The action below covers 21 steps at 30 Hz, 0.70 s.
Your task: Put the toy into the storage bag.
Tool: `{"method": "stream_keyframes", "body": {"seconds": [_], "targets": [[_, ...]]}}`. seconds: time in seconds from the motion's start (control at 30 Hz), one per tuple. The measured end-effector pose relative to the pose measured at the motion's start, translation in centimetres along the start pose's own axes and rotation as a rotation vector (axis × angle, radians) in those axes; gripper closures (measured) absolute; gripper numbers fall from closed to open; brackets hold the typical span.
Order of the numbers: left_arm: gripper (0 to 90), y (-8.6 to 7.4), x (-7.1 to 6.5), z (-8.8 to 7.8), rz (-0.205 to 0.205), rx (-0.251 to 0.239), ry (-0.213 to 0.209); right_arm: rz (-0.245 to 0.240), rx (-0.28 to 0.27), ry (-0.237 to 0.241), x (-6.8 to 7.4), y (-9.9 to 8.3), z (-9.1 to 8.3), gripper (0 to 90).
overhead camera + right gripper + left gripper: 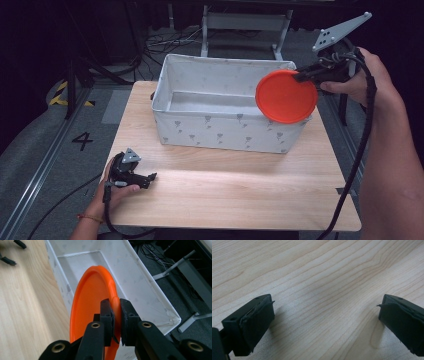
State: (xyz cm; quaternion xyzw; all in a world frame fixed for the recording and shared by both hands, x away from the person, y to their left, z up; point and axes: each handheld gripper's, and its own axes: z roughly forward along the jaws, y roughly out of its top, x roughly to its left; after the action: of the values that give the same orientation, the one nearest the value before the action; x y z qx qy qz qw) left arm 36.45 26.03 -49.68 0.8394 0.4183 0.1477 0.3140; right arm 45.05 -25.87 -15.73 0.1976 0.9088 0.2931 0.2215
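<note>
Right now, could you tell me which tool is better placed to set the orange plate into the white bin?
Right. The right tool already grips the orange plate over the white bin; the left tool rests open near the table's edge.

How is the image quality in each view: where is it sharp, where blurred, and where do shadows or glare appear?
High view: the dark surroundings contrast with a bright glare band across the table. Left gripper view: the wood grain is sharp, and the left tongs look soft and cast faint shadows. Right gripper view: the right tongs and the orange plate are fairly sharp, the white bin evenly lit.

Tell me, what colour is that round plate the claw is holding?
Orange: the plate shows best in the right gripper view, pinched by its rim.
</note>
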Motion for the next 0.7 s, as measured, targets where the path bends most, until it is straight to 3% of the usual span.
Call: {"method": "stream_keyframes", "body": {"seconds": [0.33,0.5,0.7], "targets": [[0.6,0.0,0.0,0.0,0.000,0.000,0.000,0.011,0.027,-0.044,-2.5,-0.2,3.0,82.3],[0.6,0.0,0.0,0.0,0.000,-0.001,0.000,0.003,0.024,-0.068,-2.6,-0.3,4.5,82.3],[0.6,0.0,0.0,0.0,0.000,-0.001,0.001,-0.021,0.070,-0.044,-2.5,-0.6,6.9,82.3]]}}
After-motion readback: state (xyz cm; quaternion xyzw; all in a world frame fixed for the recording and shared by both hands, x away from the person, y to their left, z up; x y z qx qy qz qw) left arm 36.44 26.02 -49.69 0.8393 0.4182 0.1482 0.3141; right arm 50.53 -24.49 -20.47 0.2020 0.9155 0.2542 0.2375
